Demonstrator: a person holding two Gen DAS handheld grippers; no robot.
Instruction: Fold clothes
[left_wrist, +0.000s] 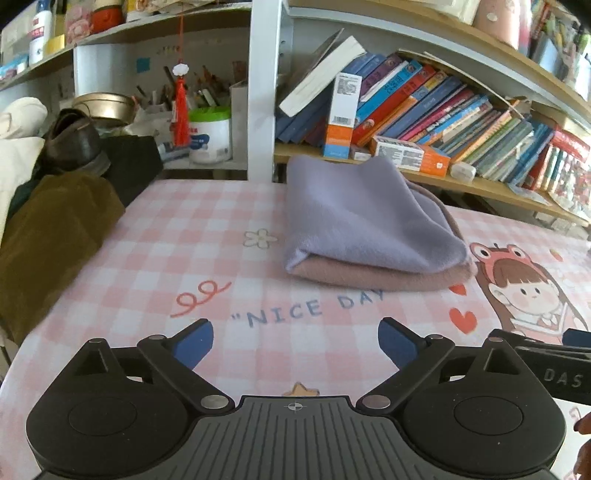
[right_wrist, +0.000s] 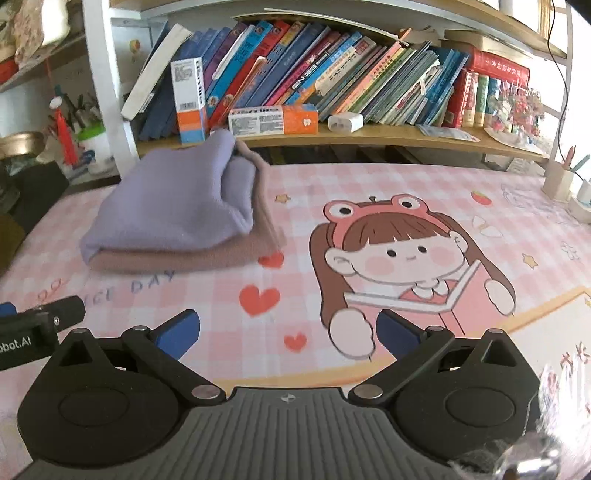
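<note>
Two folded garments stacked toward the back of the table, close to the lower bookshelf: a lilac fleece piece (left_wrist: 354, 218) on top, a dusty-pink piece (left_wrist: 388, 275) beneath, showing along the front and right edges. Soft, thick, matte fabric; rounded fold at the near-left corner; top layer bulging and slightly slumped on the right, not quite square with the one below. Resting on a pink checked table mat (left_wrist: 221, 258) printed with "NICE DAY", hearts, and a cartoon girl in a frog hood. Left gripper (left_wrist: 295, 341) hovering low over the mat in front of the stack, blue-padded fingers spread apart, nothing between them. Right gripper (right_wrist: 288, 330) likewise apart and empty, over the cartoon print, to the right of the stack. Folding apparently done for these two; likely next, a fresh garment from the dark pile (left_wrist: 55, 229) of brown and black clothing at the left table edge. Best done by pinching a single layer at a hem or shoulder, lifting clear of the heap, spreading flat on bare mat before any fold, and keeping well apart from the finished stack. Behind everything, a shelf crowded with leaning books (right_wrist: 332, 74) and small boxes.
</note>
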